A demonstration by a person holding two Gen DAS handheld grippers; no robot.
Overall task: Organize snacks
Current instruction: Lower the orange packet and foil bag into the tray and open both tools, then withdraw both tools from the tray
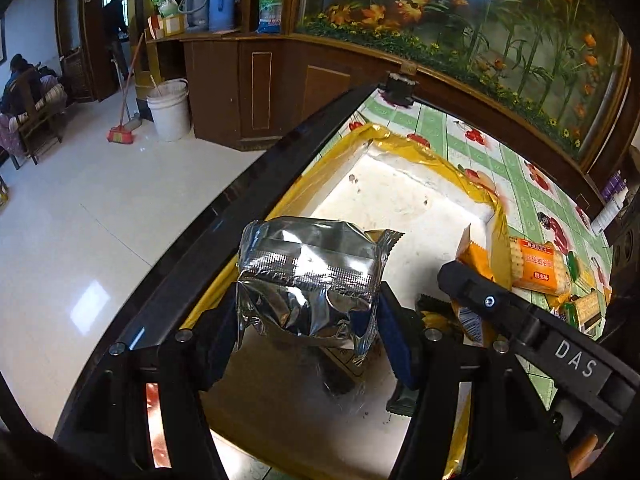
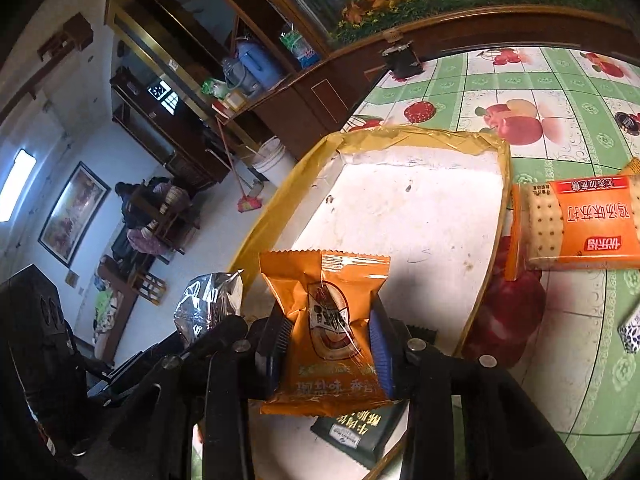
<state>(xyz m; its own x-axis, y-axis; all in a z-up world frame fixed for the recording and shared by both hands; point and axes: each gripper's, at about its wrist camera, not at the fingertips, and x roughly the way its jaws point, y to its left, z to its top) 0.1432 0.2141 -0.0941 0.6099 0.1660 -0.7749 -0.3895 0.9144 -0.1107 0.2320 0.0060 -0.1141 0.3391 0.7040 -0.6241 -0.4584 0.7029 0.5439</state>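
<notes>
Silver foil is what we hold in our left gripper (image 1: 308, 312): a shiny silver snack pack (image 1: 310, 276) is squeezed between its two fingers (image 1: 394, 344). The pack hangs above the white floor of a tray (image 1: 400, 204) with a crinkly gold rim. The tray sits on the bench (image 1: 472, 140), which has a green and white cloth with red fruit on it.

Our right gripper (image 2: 330, 344) is just beside the left one. Its fingers (image 2: 380, 344) pinch an orange snack pack (image 2: 326, 328) by its sides, and the pack stands up over the near part of the tray. Under it, at the tray's near edge, lies a dark green packet (image 2: 360, 436) with pale writing.

Outside the tray, on the cloth to the right, lies an orange cracker pack (image 2: 580, 224), close to the tray's gold rim. More small packs lie near it, but they are too blurry for us to tell what they are.

Behind the bench is a brown wooden cabinet (image 1: 260, 92). A white bucket (image 1: 170, 110) and a red broom (image 1: 122, 134) stand on the shiny floor.
</notes>
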